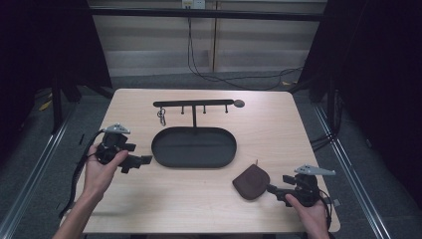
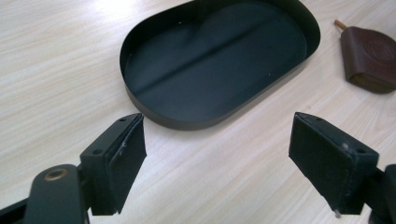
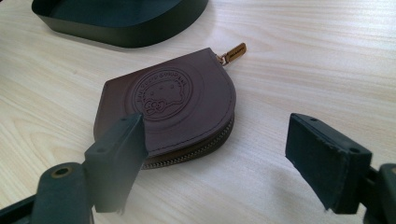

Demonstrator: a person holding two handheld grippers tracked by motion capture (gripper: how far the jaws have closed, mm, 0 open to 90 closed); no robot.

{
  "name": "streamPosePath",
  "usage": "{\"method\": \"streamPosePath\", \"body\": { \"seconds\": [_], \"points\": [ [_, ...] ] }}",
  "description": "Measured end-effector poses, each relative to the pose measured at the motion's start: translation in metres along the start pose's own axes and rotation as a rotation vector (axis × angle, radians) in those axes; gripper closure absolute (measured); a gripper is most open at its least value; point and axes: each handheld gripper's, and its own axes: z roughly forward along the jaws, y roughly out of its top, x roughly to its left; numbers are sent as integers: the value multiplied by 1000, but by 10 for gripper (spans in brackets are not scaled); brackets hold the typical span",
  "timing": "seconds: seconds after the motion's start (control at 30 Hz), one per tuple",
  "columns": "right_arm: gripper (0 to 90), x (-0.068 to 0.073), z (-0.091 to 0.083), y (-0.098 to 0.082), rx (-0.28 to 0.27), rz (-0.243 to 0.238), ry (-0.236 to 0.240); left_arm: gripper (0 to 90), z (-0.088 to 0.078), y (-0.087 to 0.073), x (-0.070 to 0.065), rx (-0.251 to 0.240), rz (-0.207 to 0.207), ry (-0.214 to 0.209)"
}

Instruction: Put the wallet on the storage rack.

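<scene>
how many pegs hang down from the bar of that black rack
4, spaced along the bar: one at the left with a small keyring hanging from it, then three bare ones to its right.

One brown pouch (image 1: pixel 251 182), one black tray (image 1: pixel 194 147), one hook rack (image 1: pixel 194 103), two hand-held grippers.

Black oval tray (image 1: pixel 164 158) sits mid-surface (image 1: pixel 209 199), empty. Behind it, a black T-shaped hook stand (image 1: pixel 193 103) with a key ring (image 1: pixel 161 115) hanging at its left end. Cables (image 1: pixel 224 79) lie on the floor beyond.
</scene>
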Motion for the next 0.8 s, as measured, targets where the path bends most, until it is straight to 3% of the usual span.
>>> {"method": "streamPosePath", "body": {
  "seconds": [0.1,0.23,0.3,0.43,0.6,0.8],
  "points": [
    [206,0,-1,0,-7,-2,0,205,-5,-17,-1,-18,-20,5],
    [207,-1,0,0,-7,10,3,205,-14,-42,0,-75,-49,45],
    [209,-1,0,0,-11,14,5,205,-16,-52,0,-80,-52,57],
    [209,-3,-1,0,-22,31,8,205,-20,-71,-3,-112,-81,49],
    [209,-4,0,1,9,39,8,204,-15,-90,-10,-103,-115,32],
    [199,1,0,9,45,27,34,185,-4,-104,-20,-70,-82,-22]
  ]
}}
